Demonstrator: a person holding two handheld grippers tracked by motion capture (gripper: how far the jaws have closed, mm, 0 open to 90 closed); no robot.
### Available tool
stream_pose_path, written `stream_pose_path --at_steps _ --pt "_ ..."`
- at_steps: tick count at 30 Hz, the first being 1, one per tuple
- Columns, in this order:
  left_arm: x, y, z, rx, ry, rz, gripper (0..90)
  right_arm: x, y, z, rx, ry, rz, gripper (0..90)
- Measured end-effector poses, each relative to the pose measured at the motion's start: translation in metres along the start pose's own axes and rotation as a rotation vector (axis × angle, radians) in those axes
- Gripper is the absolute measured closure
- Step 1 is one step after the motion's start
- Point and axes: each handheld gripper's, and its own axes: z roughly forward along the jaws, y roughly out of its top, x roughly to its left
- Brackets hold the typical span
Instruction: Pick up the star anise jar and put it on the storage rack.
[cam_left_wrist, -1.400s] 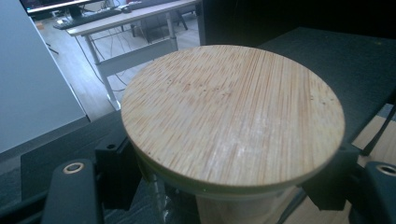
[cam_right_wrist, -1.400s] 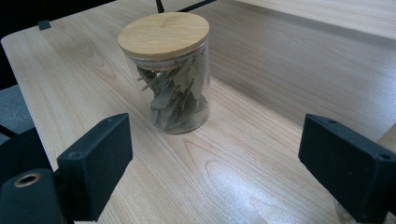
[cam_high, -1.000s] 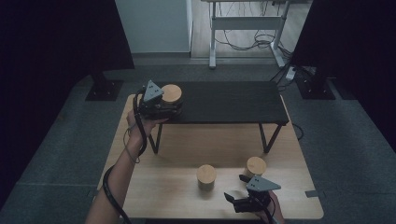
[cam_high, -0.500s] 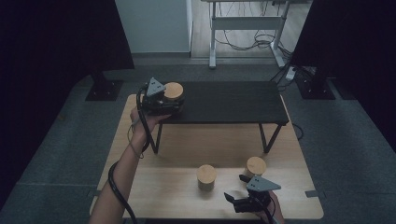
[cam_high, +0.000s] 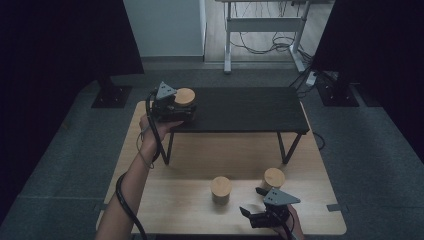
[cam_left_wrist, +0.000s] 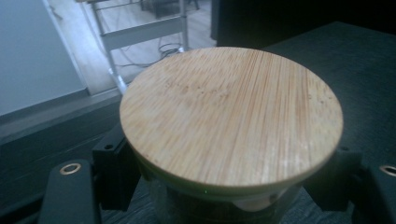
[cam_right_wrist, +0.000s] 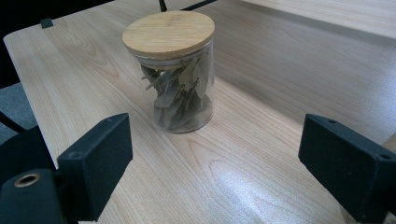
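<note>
Three glass jars with round bamboo lids in play. Left hand-held gripper (cam_high: 184, 106) sits at the near left corner of the black raised shelf (cam_high: 250, 107), a jar (cam_high: 184, 96) between its jaws; jaws have just been opening a little, and in the left gripper view the black pads (cam_left_wrist: 114, 170) stand just beside the glass under the bamboo lid (cam_left_wrist: 231, 114), contact hard to tell, so the grip looks slackened rather than clamped. That jar stands upright on the shelf top. Right hand-held gripper (cam_high: 252, 202) rests low at the near right edge of the wooden worktop (cam_high: 175, 205), jaws wide, nothing between them. Ahead of it, apart from the jaws, a jar of dried bay leaves (cam_right_wrist: 173, 74) stands upright on the worktop. Third jar (cam_high: 274, 178) stands just right of it, close by the right hand-held gripper.
</note>
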Motion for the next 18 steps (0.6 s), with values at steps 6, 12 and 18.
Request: stream_pose_path --at_steps 6,12,18 --pt "0.0004 -0.0004 -0.0001 0.01 0.0 -0.015 22.2 0.001 0.0 0.0008 0.002 0.003 -0.003 9.3" --pt "0.0009 -0.0017 0.0007 0.011 -0.003 -0.024 21.5 0.0009 -0.0002 0.001 0.002 0.001 -0.002 9.3" --pt "0.0008 -0.0026 0.0012 0.018 -0.001 -0.026 20.3 0.001 -0.0004 0.0013 0.004 0.001 -0.003 9.2"
